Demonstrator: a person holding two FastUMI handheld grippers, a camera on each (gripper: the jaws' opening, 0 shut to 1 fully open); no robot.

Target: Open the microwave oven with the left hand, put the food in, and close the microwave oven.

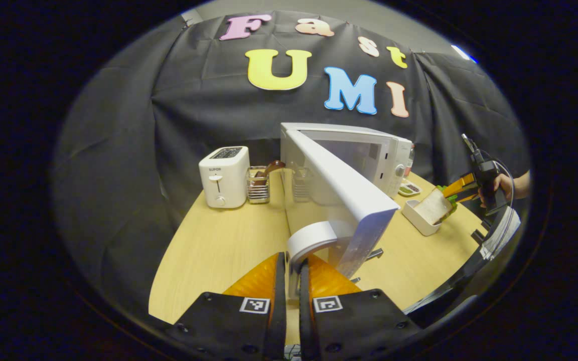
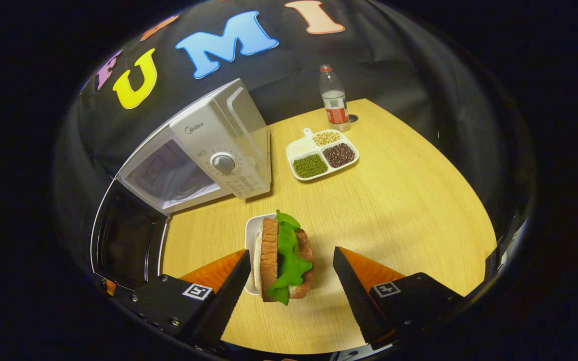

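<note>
The white microwave [image 1: 369, 150] stands at the back of the table with its door [image 1: 341, 190] swung wide open toward me. My left gripper [image 1: 292, 258] is shut on the door's white handle [image 1: 314, 236]. In the right gripper view the open door [image 2: 123, 235] shows at the left of the microwave [image 2: 208, 145]. A sandwich [image 2: 284, 258] with green lettuce stands on edge in a small white dish [image 2: 252, 235]. My right gripper [image 2: 291, 253] is open, one finger on each side of the sandwich, not touching it. The left gripper view shows that gripper [image 1: 462, 188], held by a hand, at the sandwich [image 1: 433, 205].
A white toaster [image 1: 224, 175] and a glass holder [image 1: 258, 184] stand left of the microwave. A divided tray of beans [image 2: 323, 153] and a water bottle [image 2: 334, 98] sit to the microwave's right. The wooden table [image 2: 409, 200] has bare room at the right.
</note>
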